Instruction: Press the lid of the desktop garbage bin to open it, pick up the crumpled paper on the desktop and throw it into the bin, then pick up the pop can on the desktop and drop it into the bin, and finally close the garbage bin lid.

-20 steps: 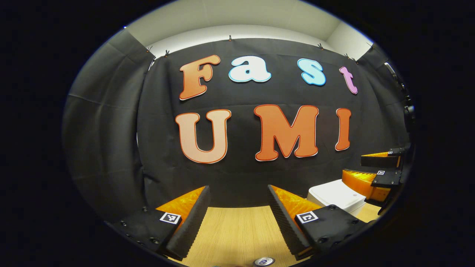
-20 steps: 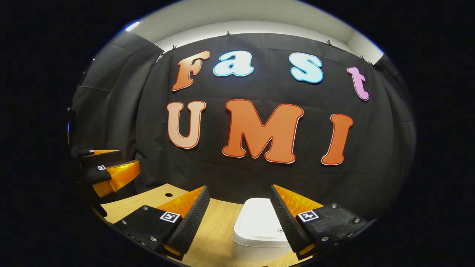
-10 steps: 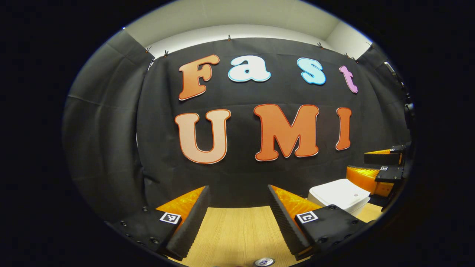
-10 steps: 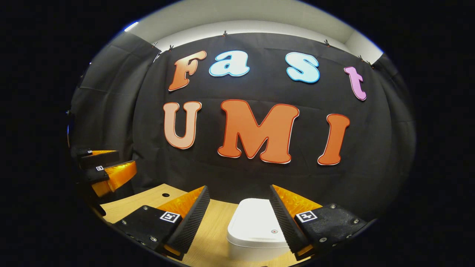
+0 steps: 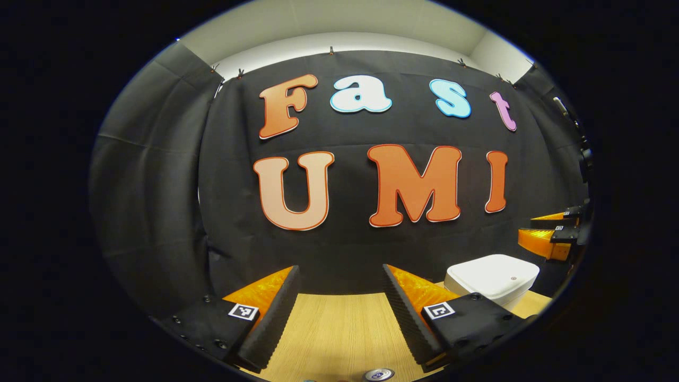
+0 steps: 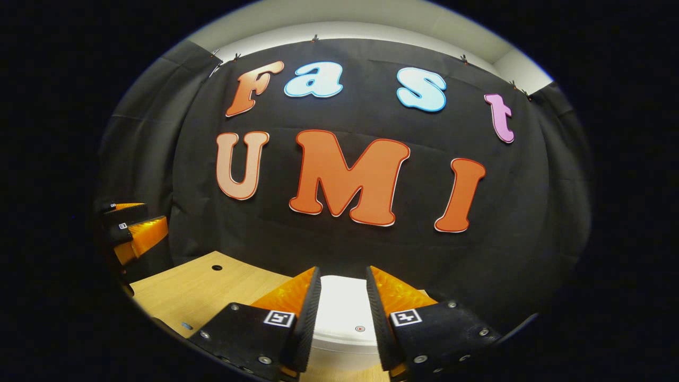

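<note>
The white desktop bin point(image 6: 339, 313) stands with its lid down, a small red dot point(image 6: 359, 328) near the lid's front edge. My right gripper point(image 6: 342, 271) hovers just over the lid, fingers drawn close but still apart, holding nothing. In the left gripper view the bin point(image 5: 493, 276) sits at the right, with the right gripper point(image 5: 530, 229) above and beyond it. My left gripper point(image 5: 339, 268) is open over the wooden table point(image 5: 339, 329). The pop can's top point(image 5: 378, 374) peeks in at the bottom edge, below the fingers.
The wooden table point(image 6: 212, 286) has a small round hole point(image 6: 216, 267) near the back. The black cloth wall rises close behind the table and the bin. The left gripper point(image 6: 154, 220) is far off at the left of the right gripper view.
My right gripper has moved forward over the bin lid and its fingers have narrowed markedly. The left gripper has hardly moved and stays open.
</note>
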Demonstrator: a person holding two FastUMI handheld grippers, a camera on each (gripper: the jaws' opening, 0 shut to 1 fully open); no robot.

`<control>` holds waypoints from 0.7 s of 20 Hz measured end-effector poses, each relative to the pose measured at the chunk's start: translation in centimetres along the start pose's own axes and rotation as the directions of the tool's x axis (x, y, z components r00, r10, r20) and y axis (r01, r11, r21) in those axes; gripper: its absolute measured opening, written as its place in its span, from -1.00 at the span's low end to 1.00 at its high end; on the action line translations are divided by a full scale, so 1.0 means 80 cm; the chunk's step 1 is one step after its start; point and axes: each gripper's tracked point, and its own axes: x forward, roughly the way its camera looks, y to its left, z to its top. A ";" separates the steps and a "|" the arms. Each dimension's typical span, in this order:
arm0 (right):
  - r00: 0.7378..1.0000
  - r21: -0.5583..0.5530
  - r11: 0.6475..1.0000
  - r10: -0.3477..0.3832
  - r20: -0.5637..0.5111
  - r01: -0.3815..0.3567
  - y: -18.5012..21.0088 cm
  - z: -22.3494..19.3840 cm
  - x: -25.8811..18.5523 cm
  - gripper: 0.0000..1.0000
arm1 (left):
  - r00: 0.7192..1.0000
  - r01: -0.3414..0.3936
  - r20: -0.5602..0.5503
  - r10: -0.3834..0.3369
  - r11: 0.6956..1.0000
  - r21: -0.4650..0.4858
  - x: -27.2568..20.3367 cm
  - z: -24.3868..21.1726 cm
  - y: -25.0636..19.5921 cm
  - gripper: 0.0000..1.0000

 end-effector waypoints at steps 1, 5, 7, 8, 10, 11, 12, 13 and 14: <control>1.000 0.003 1.000 -0.003 -0.011 0.003 -0.004 -0.003 -0.001 -0.27 | 1.000 0.000 -0.005 0.000 1.000 0.001 0.000 0.000 0.000 0.94; 0.999 0.041 0.999 -0.011 -0.031 0.013 -0.015 -0.013 0.002 -0.78 | 1.000 -0.011 -0.014 0.011 1.000 0.008 0.001 -0.001 0.001 0.95; 0.998 0.050 0.999 0.022 -0.052 -0.020 -0.011 -0.023 0.004 -0.89 | 1.000 -0.015 -0.018 0.015 1.000 0.012 0.001 -0.003 0.001 0.94; 0.997 0.048 0.998 0.032 -0.065 -0.029 -0.011 -0.029 0.004 -0.92 | 1.000 -0.017 -0.020 0.017 1.000 0.015 0.001 -0.003 0.001 0.99; 0.995 0.042 0.998 0.044 -0.089 -0.041 -0.011 -0.039 0.005 -0.96 | 0.999 -0.024 -0.025 0.024 1.000 0.019 0.001 -0.005 0.002 0.99; 0.993 0.044 0.998 0.049 -0.111 -0.044 -0.012 -0.048 0.006 -0.92 | 0.999 -0.027 -0.029 0.028 0.999 0.020 0.001 -0.006 0.002 0.99; 0.990 0.044 0.998 0.042 -0.131 -0.037 -0.015 -0.057 0.006 -0.98 | 0.999 -0.031 -0.033 0.032 0.999 0.021 0.001 -0.006 0.002 0.94; 0.988 0.042 0.999 0.035 -0.148 -0.029 -0.019 -0.064 0.007 -0.98 | 0.999 -0.034 -0.039 0.035 0.999 0.024 0.001 -0.008 0.002 0.94; 0.986 0.041 0.999 0.032 -0.165 -0.026 -0.021 -0.069 0.008 -0.98 | 0.998 -0.039 -0.041 0.040 0.999 0.028 0.001 -0.008 0.004 0.99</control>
